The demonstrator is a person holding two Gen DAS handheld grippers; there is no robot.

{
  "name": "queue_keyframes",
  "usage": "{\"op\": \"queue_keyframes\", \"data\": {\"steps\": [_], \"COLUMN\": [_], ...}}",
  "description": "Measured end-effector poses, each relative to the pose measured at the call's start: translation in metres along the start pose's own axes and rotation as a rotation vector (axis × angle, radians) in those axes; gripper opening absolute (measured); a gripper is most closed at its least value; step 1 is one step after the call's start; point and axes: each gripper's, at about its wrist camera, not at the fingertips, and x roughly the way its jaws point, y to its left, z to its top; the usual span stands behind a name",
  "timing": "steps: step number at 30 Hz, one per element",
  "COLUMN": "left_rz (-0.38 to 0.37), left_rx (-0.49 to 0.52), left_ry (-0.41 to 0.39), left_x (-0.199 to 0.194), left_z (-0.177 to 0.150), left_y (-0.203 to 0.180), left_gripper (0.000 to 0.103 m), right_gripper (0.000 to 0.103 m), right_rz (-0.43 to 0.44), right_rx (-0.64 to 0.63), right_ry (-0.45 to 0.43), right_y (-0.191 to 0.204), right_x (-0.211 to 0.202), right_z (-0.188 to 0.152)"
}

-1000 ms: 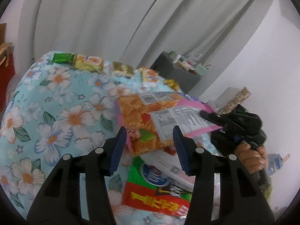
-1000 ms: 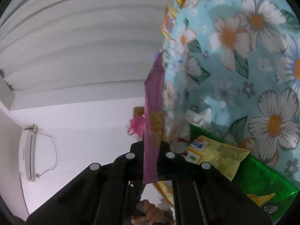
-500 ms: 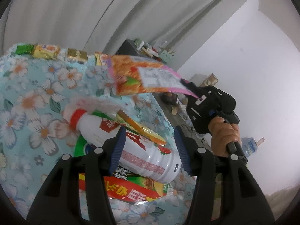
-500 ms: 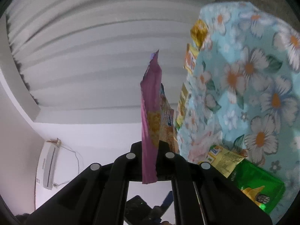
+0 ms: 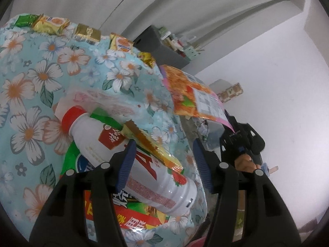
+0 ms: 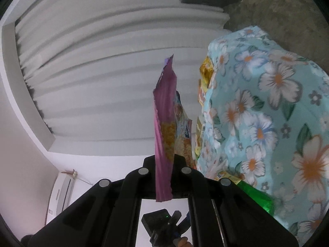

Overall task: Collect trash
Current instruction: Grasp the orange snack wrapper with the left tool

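Change since a second ago: the orange-and-pink crinkled snack bag (image 5: pixel 193 94) has been lifted off the pile and carried out past the tabletop edge, uncovering a white plastic drink bottle with a red cap (image 5: pixel 115 150). Left wrist view: left gripper (image 5: pixel 164 162), jaws standing moderately wide with nothing pressed between them, poised over the bottle, which lies on its side atop a green-and-red foil packet (image 5: pixel 123 218) with a gold wrapper strip (image 5: pixel 150 144) across it; the blue floral cloth (image 5: pixel 30 86) covers the tabletop; small gold and green sweet packets (image 5: pixel 51 23) line its far edge; the right gripper (image 5: pixel 236 135), gripped by a hand, holds the snack bag by its pink corner. Right wrist view: right gripper (image 6: pixel 164 177) clamped fully onto the bag's pink seam (image 6: pixel 164 123), bag standing edge-on. Risk, judged: the thin corner hold may slip in transit; the round bottle may roll off the slick packets if nudged off-centre.
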Motion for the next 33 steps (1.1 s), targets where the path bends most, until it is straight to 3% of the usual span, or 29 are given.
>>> {"op": "queue_keyframes", "data": {"steps": [13, 22, 28, 33], "left_rz": [0.107, 0.206, 0.266, 0.290], "left_rx": [-0.032, 0.026, 0.056, 0.043], "left_ry": [0.026, 0.021, 0.023, 0.018], "left_x": [0.025, 0.047, 0.056, 0.056], "left_z": [0.012, 0.016, 0.017, 0.015], "left_y": [-0.001, -0.013, -0.016, -0.013], "left_gripper": [0.052, 0.051, 0.045, 0.030], "right_gripper": [0.003, 0.003, 0.003, 0.003], "right_rz": [0.003, 0.031, 0.038, 0.041], "right_rx": [0.061, 0.062, 0.060, 0.067], "right_ry": [-0.015, -0.039, -0.059, -0.066], "right_y": [-0.030, -0.031, -0.031, -0.032], "right_x": [-0.017, -0.033, -0.047, -0.055], "right_z": [0.003, 0.008, 0.011, 0.010]}}
